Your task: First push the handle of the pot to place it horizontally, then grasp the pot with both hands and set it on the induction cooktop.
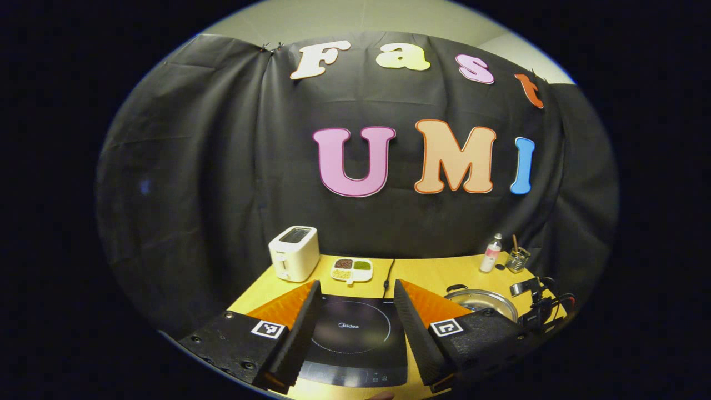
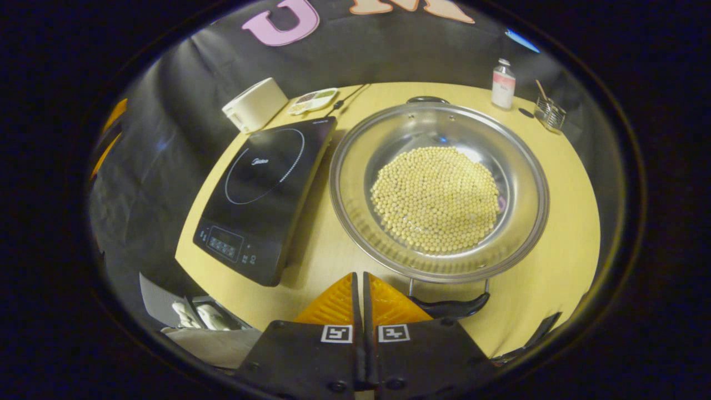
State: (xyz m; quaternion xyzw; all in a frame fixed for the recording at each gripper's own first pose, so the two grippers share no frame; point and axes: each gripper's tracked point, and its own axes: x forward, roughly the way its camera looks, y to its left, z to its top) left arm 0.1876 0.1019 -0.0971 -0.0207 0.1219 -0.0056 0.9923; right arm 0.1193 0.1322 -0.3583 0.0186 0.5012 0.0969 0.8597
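Right now my right gripper (image 2: 360, 289), fingers pressed together and holding nothing, sits just beside the near black handle (image 2: 452, 305) of the steel pot (image 2: 355, 183), which stands on the yellow table (image 2: 561, 261) to the right of the induction cooktop (image 2: 261, 194), full of pale beans (image 2: 436, 197). I judge the handle push is the step in hand: nudge sideways with the closed tips, low and gentle, so the beans don't slosh. My left gripper (image 1: 355, 311) hangs spread wide above the cooktop, empty.
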